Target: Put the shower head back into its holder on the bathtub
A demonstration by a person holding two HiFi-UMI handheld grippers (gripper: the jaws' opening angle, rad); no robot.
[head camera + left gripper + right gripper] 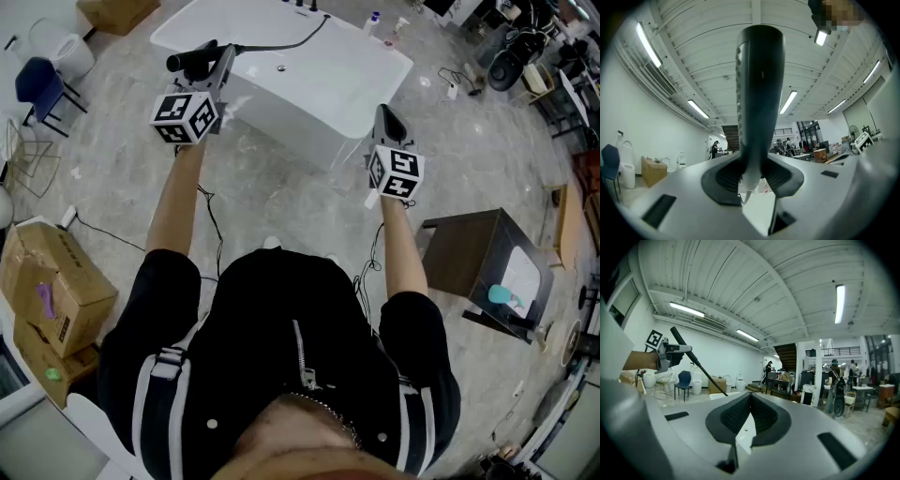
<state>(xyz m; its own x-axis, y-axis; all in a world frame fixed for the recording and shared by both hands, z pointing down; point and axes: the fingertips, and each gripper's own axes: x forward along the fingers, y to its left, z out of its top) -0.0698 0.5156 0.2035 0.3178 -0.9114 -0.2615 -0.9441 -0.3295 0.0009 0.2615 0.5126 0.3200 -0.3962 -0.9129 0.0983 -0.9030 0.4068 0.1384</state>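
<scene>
Left gripper view: left gripper (752, 177) is clamped on the shower head (758, 93); right gripper (749, 417) pressed together, empty. I'd keep the grip firm and watch the hose (281, 46).

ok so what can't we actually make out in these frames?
- Holder: in the head view, the fittings on the white bathtub's far rim are tiny and cut by the top edge, so no holder can be told.
- Black shower head's spray face: in the head view the left gripper covers part of it, and the left gripper view shows only its dark side.
- Black hose's far end: in the head view, too small at the top edge.
</scene>
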